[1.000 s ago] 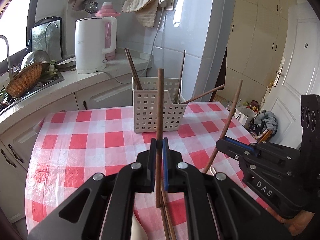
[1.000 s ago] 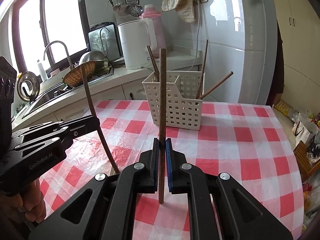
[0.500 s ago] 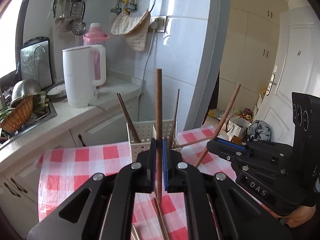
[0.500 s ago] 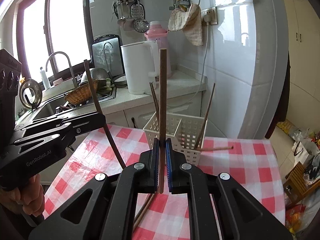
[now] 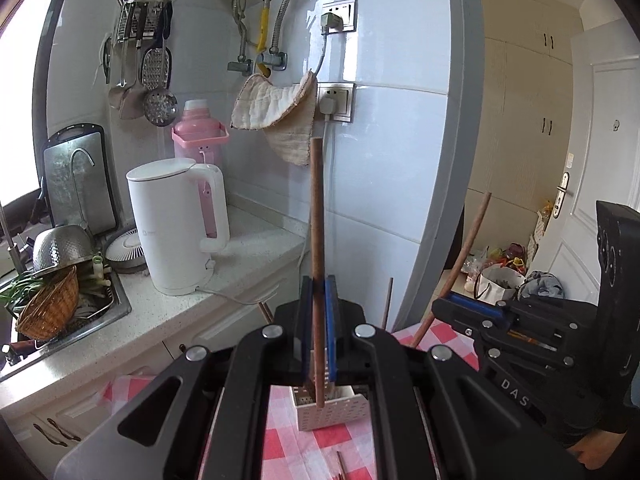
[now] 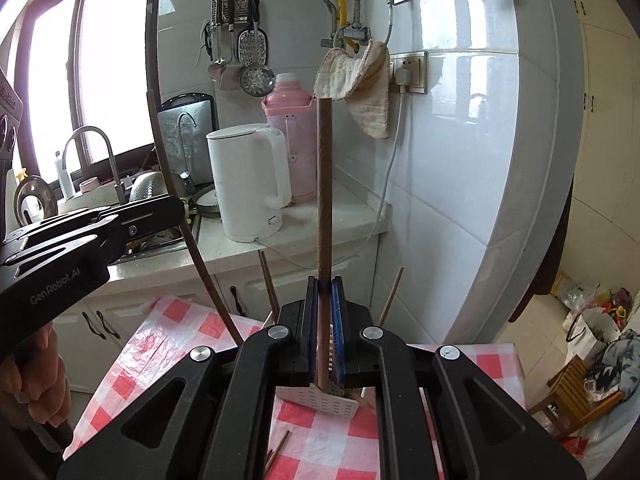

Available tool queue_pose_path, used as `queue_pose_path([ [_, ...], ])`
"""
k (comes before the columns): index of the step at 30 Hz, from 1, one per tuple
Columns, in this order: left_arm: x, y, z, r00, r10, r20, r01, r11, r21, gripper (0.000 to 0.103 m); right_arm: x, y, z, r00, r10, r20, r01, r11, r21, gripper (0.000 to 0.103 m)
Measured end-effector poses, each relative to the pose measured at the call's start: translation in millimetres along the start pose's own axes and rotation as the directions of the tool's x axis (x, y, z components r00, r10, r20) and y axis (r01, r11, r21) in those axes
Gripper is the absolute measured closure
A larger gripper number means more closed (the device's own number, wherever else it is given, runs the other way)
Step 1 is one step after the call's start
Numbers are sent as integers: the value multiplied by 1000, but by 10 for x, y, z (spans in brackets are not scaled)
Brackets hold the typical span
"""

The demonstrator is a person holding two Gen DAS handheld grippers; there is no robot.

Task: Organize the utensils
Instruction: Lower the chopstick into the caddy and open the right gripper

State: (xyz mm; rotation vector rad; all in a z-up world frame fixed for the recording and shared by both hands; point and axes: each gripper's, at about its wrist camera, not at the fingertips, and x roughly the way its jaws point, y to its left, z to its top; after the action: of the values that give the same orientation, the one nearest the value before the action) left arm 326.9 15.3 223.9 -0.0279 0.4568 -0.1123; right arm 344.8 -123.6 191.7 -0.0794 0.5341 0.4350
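the left tongs [image 5: 318, 320] are clamped on a brown chopstick [image 5: 316, 240] that stands upright between the blue pads. the right tongs [image 6: 325, 320] pinch a second chopstick [image 6: 324, 200] the same way, also upright. below both sits a white perforated basket [image 5: 332, 414] on the table [image 5: 280, 448], which is covered with a red and white checked cloth. other chopsticks [image 6: 266, 280] stick up out of the basket, and a few loose ones [image 6: 278, 450] lie on the cloth on its near side.

beyond the table runs a pale speckled counter [image 5: 248, 248] along a white tiled wall. on it stand a white kettle [image 5: 172, 224] and, behind it, a pink flask [image 5: 200, 128]. to the left is a sink [image 5: 100, 308] with a woven basket [image 5: 50, 308] and a metal colander [image 5: 60, 244] in it. ladles and skimmers hang on a rack [image 5: 140, 28] above, and a cloth [image 5: 276, 112] hangs by a wall socket [image 5: 336, 102]. to the right, a white door [image 5: 600, 152] and bags on the floor [image 5: 496, 280].
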Motion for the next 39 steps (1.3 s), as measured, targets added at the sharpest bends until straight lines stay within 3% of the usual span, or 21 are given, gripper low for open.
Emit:
queue_pose_path([
  [6, 327, 53, 89, 1000, 12, -1, -12, 1000, -6, 97, 262, -114, 45, 1000, -20, -21, 20, 999, 25, 94],
  [13, 646, 114, -78, 999, 29, -35, -30, 1000, -6, 97, 541, -153, -47, 997, -30, -66, 33, 999, 34, 94],
  [20, 884, 163, -325, 991, 57, -121, -58, 998, 3, 97, 768, -134, -197, 989, -3, -148, 9, 999, 41, 94],
  [26, 1197, 166, -521, 970, 57, -237, -57, 998, 6, 97, 1077, -87, -356, 969, 3, -245, 4, 1000, 28, 94],
  [27, 1256, 172, -542, 966, 55, -254, -56, 998, 1, 96, 1134, -81, -377, 965, -4, -262, 9, 1000, 20, 94],
  [28, 1290, 174, -561, 964, 55, -260, -57, 998, -3, 87, 1168, -84, -393, 963, -6, -270, 11, 1000, 19, 93],
  [29, 1304, 187, -568, 964, 54, -260, -57, 998, -7, 78, 1183, -101, -397, 963, -15, -269, 23, 999, 25, 93],
  [30, 1298, 195, -571, 966, 51, -253, -56, 998, -10, 75, 1169, -126, -392, 965, -33, -259, 42, 999, 30, 91],
  [34, 1209, 246, -554, 972, 52, -228, -58, 998, -22, 73, 995, -206, -320, 977, -54, -204, 63, 997, 38, 76],
  [39, 972, 277, -549, 980, 39, -195, -50, 998, -49, 71, 599, -258, -222, 990, -74, -119, 79, 996, 38, 71],
])
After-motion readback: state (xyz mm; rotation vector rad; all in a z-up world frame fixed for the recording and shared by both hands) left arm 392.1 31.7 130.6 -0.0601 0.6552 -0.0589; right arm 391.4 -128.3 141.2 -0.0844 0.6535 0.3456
